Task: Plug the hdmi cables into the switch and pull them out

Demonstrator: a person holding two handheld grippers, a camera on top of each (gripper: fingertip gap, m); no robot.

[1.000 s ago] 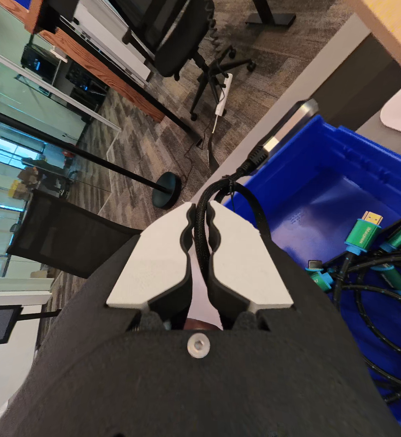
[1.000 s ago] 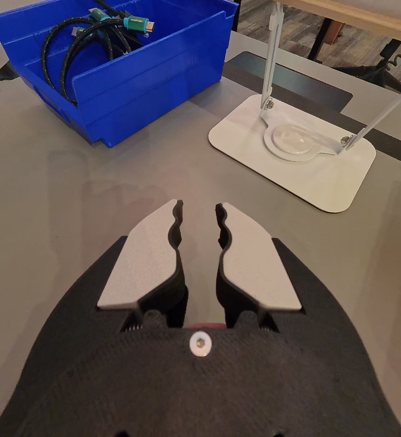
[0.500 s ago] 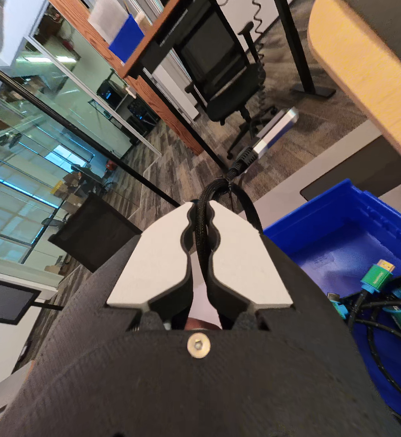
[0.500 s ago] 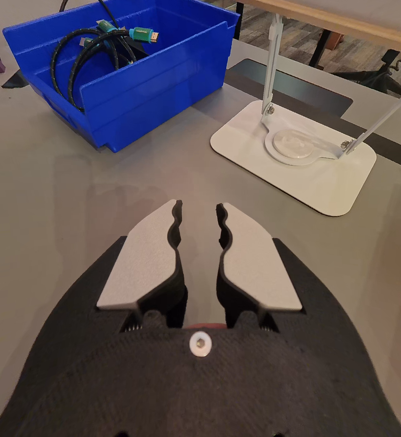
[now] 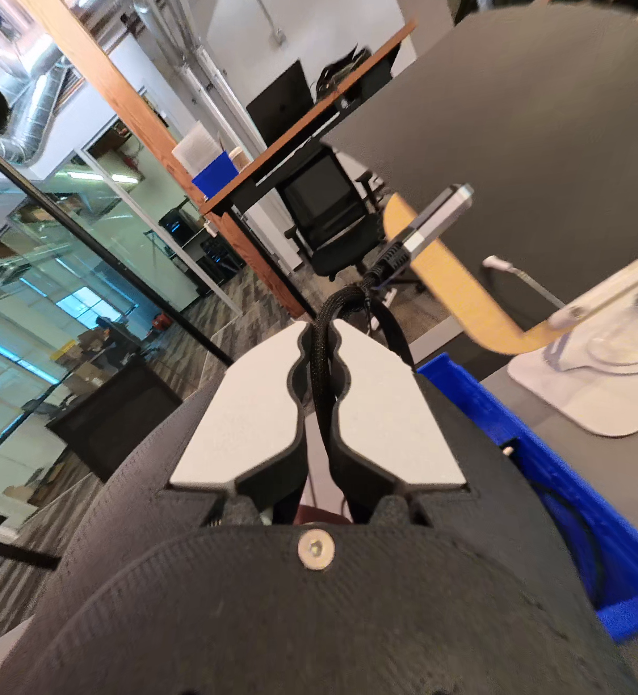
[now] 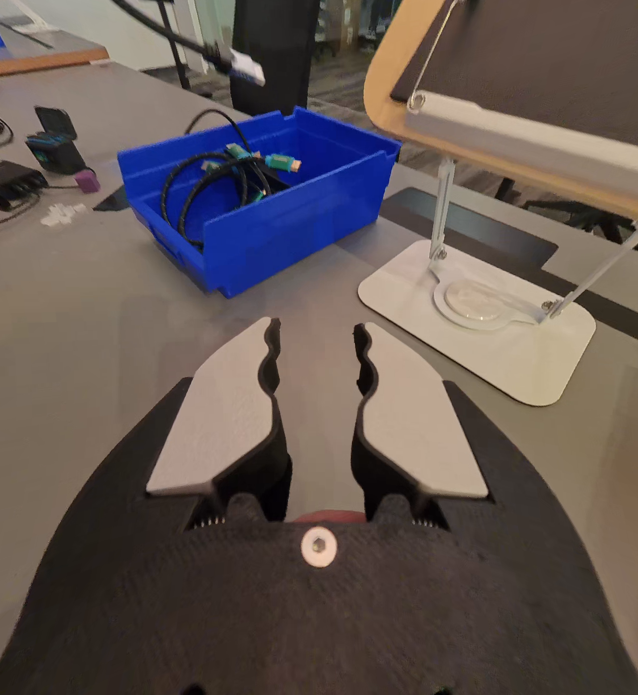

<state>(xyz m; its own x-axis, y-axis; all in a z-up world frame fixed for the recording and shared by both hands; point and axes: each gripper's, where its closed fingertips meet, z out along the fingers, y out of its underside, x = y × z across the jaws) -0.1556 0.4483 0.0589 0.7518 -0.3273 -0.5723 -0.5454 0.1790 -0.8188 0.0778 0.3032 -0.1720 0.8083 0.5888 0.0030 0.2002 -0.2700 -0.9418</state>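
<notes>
Left wrist view: the left gripper (image 5: 319,331) pinches a black braided cable (image 5: 319,361), with the silver switch (image 5: 438,218) dangling at its end above the blue bin (image 5: 517,462)

The fingers press together on the cord, not on the switch body, so the switch hangs free and could swing or twist, which would likely make it hard to line up a plug. In the right wrist view the right gripper (image 6: 316,327) hovers over the grey table (image 6: 65,319) in front of the bin, fingers spread and empty. The green-ended hdmi cables (image 6: 234,169) lie coiled inside the bin, none plugged in. They look tangled, so lifting one may drag others out. A white stand (image 6: 479,327) sits just right of the bin and could snag a trailing cord
</notes>
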